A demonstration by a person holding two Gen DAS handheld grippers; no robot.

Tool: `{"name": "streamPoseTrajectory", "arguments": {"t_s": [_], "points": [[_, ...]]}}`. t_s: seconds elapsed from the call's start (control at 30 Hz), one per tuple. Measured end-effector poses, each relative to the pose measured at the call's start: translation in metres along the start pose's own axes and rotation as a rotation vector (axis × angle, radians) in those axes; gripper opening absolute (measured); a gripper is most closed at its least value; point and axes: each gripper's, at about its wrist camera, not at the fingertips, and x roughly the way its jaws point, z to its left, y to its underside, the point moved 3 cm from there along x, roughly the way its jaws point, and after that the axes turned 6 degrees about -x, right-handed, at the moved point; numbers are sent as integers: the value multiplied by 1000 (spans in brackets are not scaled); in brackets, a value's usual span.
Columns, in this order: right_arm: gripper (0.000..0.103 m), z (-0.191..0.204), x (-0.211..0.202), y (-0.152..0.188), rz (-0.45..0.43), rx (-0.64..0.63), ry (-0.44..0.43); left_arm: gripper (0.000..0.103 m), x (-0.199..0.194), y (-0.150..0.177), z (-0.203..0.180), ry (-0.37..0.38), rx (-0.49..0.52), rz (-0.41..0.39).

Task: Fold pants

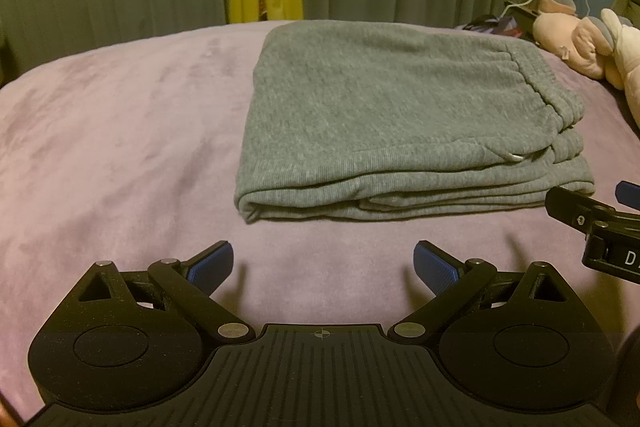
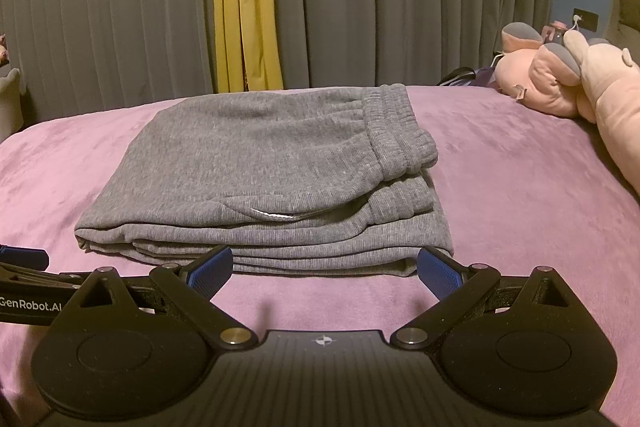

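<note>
Both claws, L point(image 1: 323, 263) & R point(image 2: 325, 267), agape just short of folded pants' point(image 2: 256, 163) near edge.

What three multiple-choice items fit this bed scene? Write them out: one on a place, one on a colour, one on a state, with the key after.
1. Where does the pink plush toy lie relative to the grey pants?
A. On top of them
B. Off to their right, apart from them
C. Under them

2. What colour is the blanket under the pants?
A. Purple-pink
B. White
C. Dark blue

3. How do the left gripper and right gripper stand?
A. Both shut on the pants
B. One open, one shut
C. Both open, holding nothing

Key:
1 B: blanket shows between the toy and the waistband.
2 A: the cover reads purple-pink in both wrist views.
3 C: each pair of blue pads is spread wide with only blanket between them, and the pants lie folded in a stack.
</note>
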Motion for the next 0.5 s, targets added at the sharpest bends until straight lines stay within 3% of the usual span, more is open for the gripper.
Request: {"name": "streamPoseTrajectory", "arguments": {"t_s": [0.5], "points": [[99,0,0,0,-1,0,1,101,-1,-1,0,5,-3,-2]]}}
